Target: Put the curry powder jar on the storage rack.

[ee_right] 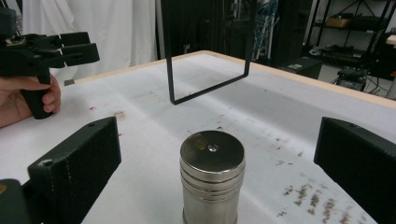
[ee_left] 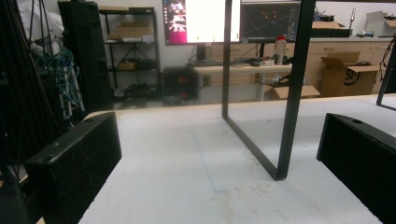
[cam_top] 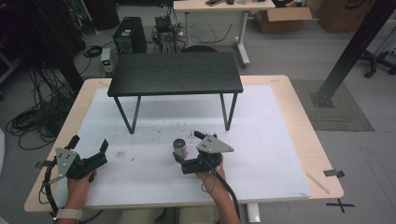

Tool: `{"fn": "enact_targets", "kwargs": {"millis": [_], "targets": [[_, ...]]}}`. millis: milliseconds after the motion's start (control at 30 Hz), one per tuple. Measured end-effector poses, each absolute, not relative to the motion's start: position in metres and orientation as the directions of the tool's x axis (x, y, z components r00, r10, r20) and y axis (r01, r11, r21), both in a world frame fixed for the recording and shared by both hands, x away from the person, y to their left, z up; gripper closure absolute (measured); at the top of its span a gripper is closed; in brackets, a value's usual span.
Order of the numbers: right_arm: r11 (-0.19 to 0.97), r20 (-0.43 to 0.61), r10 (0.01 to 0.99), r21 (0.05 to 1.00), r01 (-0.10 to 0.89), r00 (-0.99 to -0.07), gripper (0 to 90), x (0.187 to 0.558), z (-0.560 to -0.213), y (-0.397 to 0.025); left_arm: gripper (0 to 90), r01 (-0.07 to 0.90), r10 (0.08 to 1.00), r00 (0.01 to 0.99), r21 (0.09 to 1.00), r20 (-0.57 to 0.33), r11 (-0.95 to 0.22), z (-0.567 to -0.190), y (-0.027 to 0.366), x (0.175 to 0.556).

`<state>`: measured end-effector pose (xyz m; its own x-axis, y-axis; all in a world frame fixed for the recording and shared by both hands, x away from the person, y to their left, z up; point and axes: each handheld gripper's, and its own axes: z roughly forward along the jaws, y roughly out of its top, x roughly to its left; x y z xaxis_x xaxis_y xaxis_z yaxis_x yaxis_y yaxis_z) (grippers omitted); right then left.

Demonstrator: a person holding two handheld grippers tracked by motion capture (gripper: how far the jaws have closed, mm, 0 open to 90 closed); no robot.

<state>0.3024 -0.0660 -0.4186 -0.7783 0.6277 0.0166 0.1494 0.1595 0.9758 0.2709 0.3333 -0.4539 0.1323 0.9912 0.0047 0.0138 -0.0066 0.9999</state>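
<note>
My right tongs (ee_right: 212, 158) stand wide open with the steel can (ee_right: 212, 177) upright between the jaws, touching neither. In the high view the can (cam_top: 180, 147) sits on the white surface (cam_top: 261, 140), in front of the black stand (cam_top: 175, 74) and just beside my right tongs (cam_top: 187, 149). My left tongs (cam_top: 88, 147) are open too, holding nothing, resting well apart to the left.

My worry is the can: tall, narrow and smooth. If I close off-centre, one jaw will touch first and could tip it or push it away. Gripping too near the lid may let it slip out once lifted. Lifting carelessly could also knock it against the stand's leg (ee_right: 208, 91) behind.
</note>
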Motion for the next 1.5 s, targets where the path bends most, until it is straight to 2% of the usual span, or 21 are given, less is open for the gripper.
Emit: {"fn": "enact_targets", "kwargs": {"millis": [367,833,1100,1200,1233,1500], "targets": [[0.214,0.007,0.632,0.959,0.184,-0.775,1.3,0.311,-0.430,-0.055,0.2,0.016,0.991,0.132,1.000,0.005,-0.007,-0.454,0.333,0.271],[0.206,0.034,0.629,0.956,0.209,-0.777,7.1,0.317,-0.443,-0.050,0.2,0.012,0.991,0.132,1.000,0.008,-0.010,-0.454,0.333,0.271],[0.196,0.048,0.618,0.957,0.213,-0.785,16.2,0.319,-0.447,-0.051,0.2,0.011,0.991,0.131,1.000,0.008,-0.010,-0.454,0.333,0.271],[0.195,0.051,0.608,0.958,0.211,-0.792,21.4,0.319,-0.447,-0.051,0.2,0.012,0.991,0.131,1.000,0.008,-0.010,-0.454,0.333,0.271],[0.196,0.053,0.603,0.957,0.212,-0.796,26.0,0.319,-0.447,-0.052,0.2,0.012,0.991,0.131,1.000,0.008,-0.010,-0.454,0.333,0.271],[0.201,0.050,0.589,0.958,0.207,-0.806,38.3,0.319,-0.447,-0.052,0.2,0.008,0.992,0.130,1.000,0.010,-0.011,-0.454,0.333,0.270]]}}
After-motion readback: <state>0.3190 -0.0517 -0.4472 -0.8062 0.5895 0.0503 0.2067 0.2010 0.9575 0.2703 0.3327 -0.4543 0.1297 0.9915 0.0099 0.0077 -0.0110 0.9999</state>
